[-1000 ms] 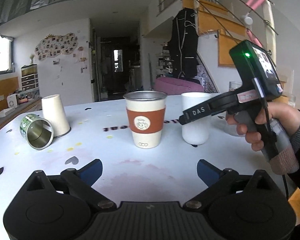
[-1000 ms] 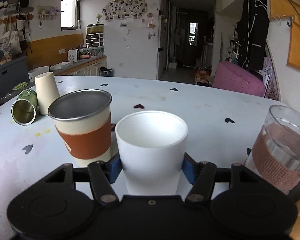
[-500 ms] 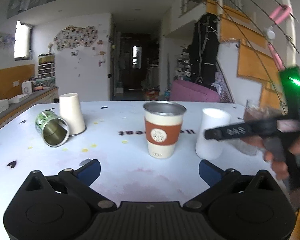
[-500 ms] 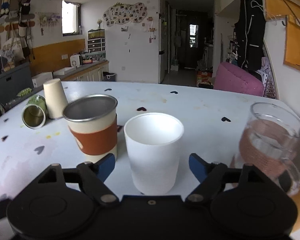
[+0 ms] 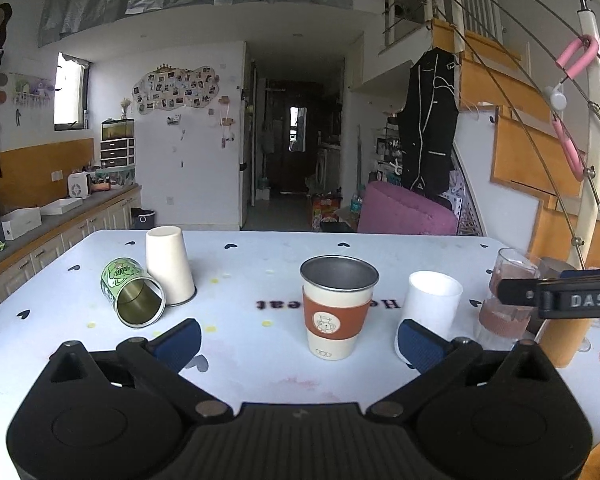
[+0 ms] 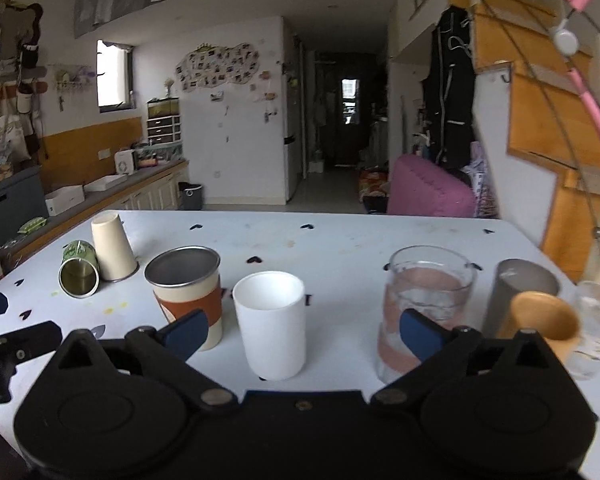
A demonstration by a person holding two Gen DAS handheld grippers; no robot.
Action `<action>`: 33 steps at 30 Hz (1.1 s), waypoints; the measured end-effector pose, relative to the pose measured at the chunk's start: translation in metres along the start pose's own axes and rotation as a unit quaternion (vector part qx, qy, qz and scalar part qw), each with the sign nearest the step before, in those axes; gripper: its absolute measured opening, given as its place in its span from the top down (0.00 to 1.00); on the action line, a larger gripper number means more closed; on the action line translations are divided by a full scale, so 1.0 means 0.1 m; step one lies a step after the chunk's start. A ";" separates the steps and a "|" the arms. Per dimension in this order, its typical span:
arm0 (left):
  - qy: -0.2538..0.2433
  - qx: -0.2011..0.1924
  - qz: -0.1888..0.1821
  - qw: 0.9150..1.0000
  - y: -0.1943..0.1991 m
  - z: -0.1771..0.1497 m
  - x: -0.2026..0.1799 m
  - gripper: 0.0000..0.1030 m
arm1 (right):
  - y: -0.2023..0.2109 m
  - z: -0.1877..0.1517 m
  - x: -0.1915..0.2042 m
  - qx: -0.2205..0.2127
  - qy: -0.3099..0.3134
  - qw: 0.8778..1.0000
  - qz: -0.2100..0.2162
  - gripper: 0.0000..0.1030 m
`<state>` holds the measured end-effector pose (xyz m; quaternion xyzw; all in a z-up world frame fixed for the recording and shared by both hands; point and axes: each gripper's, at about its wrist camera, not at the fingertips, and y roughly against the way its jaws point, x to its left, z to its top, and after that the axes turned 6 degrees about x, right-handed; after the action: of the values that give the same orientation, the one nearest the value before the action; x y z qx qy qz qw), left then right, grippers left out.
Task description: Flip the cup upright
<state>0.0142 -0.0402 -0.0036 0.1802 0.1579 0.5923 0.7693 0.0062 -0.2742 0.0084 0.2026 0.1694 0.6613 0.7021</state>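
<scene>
A white cup [image 6: 270, 322] stands upright on the white table [image 6: 340, 240], also in the left wrist view [image 5: 430, 302]. A metal cup with a brown sleeve [image 5: 336, 312] stands upright left of it [image 6: 186, 288]. A cream cup [image 5: 168, 266] stands upside down at the far left [image 6: 112, 248]. A green tin [image 5: 132, 296] lies on its side beside it [image 6: 78, 274]. My right gripper [image 6: 300, 330] is open and empty, pulled back from the white cup. My left gripper [image 5: 296, 340] is open and empty, near the table's front.
A glass mug with a woven band [image 6: 426, 304] stands right of the white cup. A grey cup [image 6: 520, 288], a tan cup [image 6: 544, 320] and a clear glass [image 6: 596, 320] stand at the table's right edge. Stairs rise on the right.
My right gripper let go of the white cup, opened and drew back. The white cup stays upright. My left gripper moved back and up a little.
</scene>
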 end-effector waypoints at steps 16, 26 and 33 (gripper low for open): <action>-0.011 0.021 0.012 1.000 0.14 0.08 -0.14 0.00 | 0.41 -0.09 -0.04 0.010 -0.001 1.000 -0.028 0.00; -0.018 0.038 0.021 0.999 0.15 0.02 -0.18 0.00 | 0.47 -0.16 -0.05 0.017 -0.003 0.999 -0.050 0.00; -0.014 0.037 0.026 0.999 0.16 0.02 -0.17 0.00 | 0.47 -0.18 -0.03 0.019 -0.001 0.999 -0.049 0.00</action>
<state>-0.0028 -0.0527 0.0057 0.2205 0.1644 0.6031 0.7487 -0.0439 -0.2737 0.0168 0.2079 0.1910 0.6229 0.7296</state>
